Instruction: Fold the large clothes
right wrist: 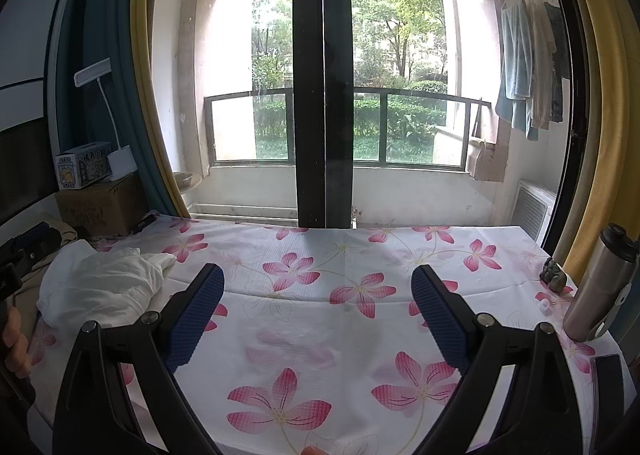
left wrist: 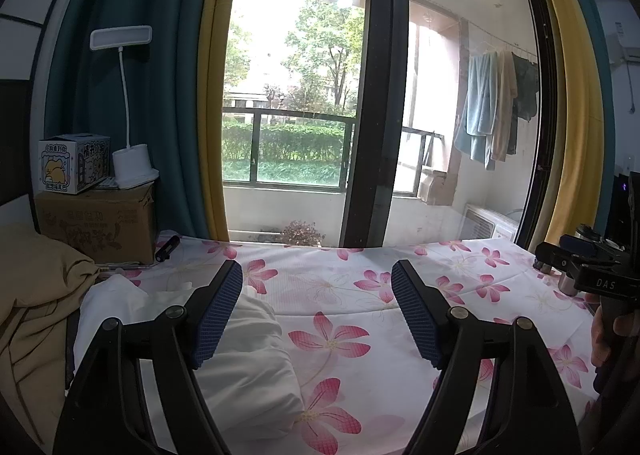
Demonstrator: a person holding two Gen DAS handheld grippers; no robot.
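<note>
Both the left tongs (left wrist: 316,287) and right tongs (right wrist: 318,291) gape wide, empty, above the flowered tabletop (right wrist: 344,339). The crumpled white garment (left wrist: 244,351) lies at its left end, partly behind the left tongs. Only the right view shows a steel flask (right wrist: 600,287), its base cut off.

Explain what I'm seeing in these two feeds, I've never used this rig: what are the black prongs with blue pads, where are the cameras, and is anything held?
The prongs are two hand-held grippers, each with a camera looking along its fingers. One picture is from the left gripper, the other from the right gripper. Both are open and hold nothing. Below them lies a flowered cloth over the surface. A crumpled white garment lies at its left side, unfolded. A metal bottle stands at the right edge. On the left, a cardboard box carries a white lamp.
</note>
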